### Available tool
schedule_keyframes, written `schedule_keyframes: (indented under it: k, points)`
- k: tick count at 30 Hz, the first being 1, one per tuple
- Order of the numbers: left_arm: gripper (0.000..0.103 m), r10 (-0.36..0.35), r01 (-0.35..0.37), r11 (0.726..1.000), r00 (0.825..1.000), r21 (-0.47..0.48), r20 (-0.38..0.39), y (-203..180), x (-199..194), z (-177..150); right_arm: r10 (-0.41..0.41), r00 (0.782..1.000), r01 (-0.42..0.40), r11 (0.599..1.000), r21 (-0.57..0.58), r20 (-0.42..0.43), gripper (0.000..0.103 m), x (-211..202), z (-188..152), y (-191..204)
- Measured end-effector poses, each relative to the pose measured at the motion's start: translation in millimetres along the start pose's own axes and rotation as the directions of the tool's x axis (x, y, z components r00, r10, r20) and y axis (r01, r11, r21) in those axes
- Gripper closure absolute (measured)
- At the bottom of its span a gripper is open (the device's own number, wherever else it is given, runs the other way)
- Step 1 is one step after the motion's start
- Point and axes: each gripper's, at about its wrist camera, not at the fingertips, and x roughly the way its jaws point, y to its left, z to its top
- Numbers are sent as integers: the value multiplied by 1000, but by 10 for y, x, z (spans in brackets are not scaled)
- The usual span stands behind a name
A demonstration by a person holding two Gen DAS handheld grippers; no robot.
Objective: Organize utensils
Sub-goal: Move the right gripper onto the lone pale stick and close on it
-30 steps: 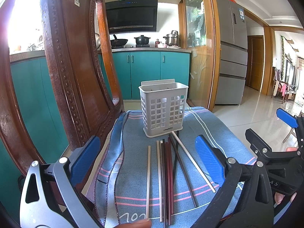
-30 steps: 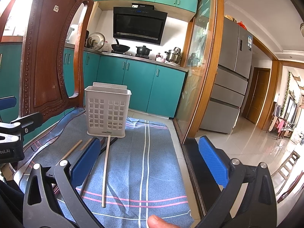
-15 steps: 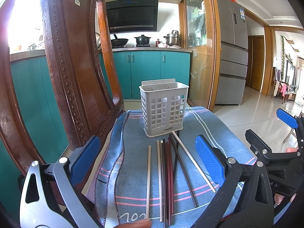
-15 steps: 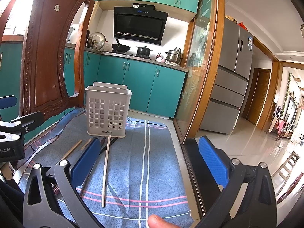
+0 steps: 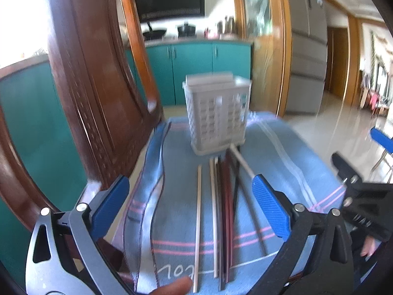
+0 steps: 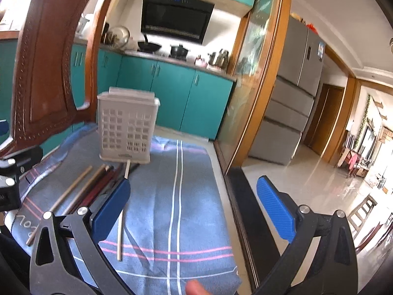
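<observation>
Two hand-held grippers hover over a cloth-covered worktop, each seen from its own wrist camera. The left hand-held gripper (image 5: 190, 202) is released, its blue-padded fingers (image 5: 269, 206) spread wide and grasping nothing. Between and just beyond those fingers lies a row of chopsticks (image 5: 222, 211) on a blue striped cloth (image 5: 289, 157). Pale wooden sticks lie on the left of the row, dark red and black ones in the middle, and one pale stick (image 5: 242, 163) angles off to the right. The sticks lie roughly side by side, their far ends pointing toward a white slotted utensil basket (image 5: 217, 116). The basket stands upright at the far edge of the cloth, and the angled stick's tip touches or nearly touches its base. This view is motion-blurred.

The right hand-held gripper (image 6: 192, 207) is also released and holds nothing. It hangs over bare cloth (image 6: 176, 196) to the right of the chopsticks (image 6: 94, 186). A single pale stick (image 6: 120, 233) lies beside its left finger. The basket (image 6: 127, 126) stands ahead and to the left. A fingertip (image 6: 194, 288) shows at the bottom edge.

A carved wooden chair back (image 6: 46, 61) rises at the left. Behind are teal kitchen cabinets (image 6: 172, 98), a black range hood (image 6: 175, 22) and a grey refrigerator (image 6: 292, 103).
</observation>
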Motion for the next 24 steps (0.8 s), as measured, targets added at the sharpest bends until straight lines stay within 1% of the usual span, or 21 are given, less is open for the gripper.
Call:
schedule_keyframes:
  k: [2,3,4,5,7,9,10,13,16,17,19,20,21,23,24]
  points:
    - [3,5,-5,1000,998,1,-62,-2,99,-47,11,999,-10,1000,14,-35,10,65,-22,-18]
    - [3,4,-4,1000,997,3,-82,-12,135,-59,19,999,-18,1000,22,-46,16,81,-35,-33]
    - [3,1,0,1000,994,7,-113,-16,186,-90,40,997,-37,999,38,-67,26,126,-55,-52]
    - [3,1,0,1000,992,8,-127,-32,211,-93,59,994,-54,997,52,-91,31,166,-73,-62]
    - [3,-9,9,1000,988,-1,-153,-20,264,-127,54,986,-44,997,69,-157,58,278,-121,-73]
    - [5,-42,39,999,984,-17,-176,-11,319,-146,70,981,-54,994,95,-183,67,347,-150,-99]
    - [10,-70,65,997,981,-30,-181,-16,370,-168,76,979,-58,993,102,-187,67,368,-159,-98]
    - [36,-95,85,995,965,-54,-246,-36,530,-232,79,979,-62,994,94,-189,67,436,-165,-61]
    - [39,-120,105,992,954,-69,-276,-70,646,-259,114,970,-99,992,82,-213,67,626,-97,0]
    - [40,-122,107,992,950,-69,-287,-87,691,-259,131,960,-118,991,70,-246,67,750,-48,47]
    - [40,-123,109,992,947,-65,-296,-102,773,-255,174,937,-156,984,84,-303,67,987,49,126]
    - [40,-121,107,992,946,-64,-302,-100,800,-253,217,921,-191,975,110,-323,67,1130,107,184]
    - [40,-118,105,993,944,-61,-308,-95,837,-252,264,900,-233,964,128,-348,67,1280,158,266]
    - [40,-103,89,994,939,-58,-327,-65,919,-269,304,864,-279,953,120,-400,67,1508,211,466]
    - [40,-99,83,995,937,-61,-335,-42,961,-275,317,853,-301,948,105,-415,67,1601,228,592]
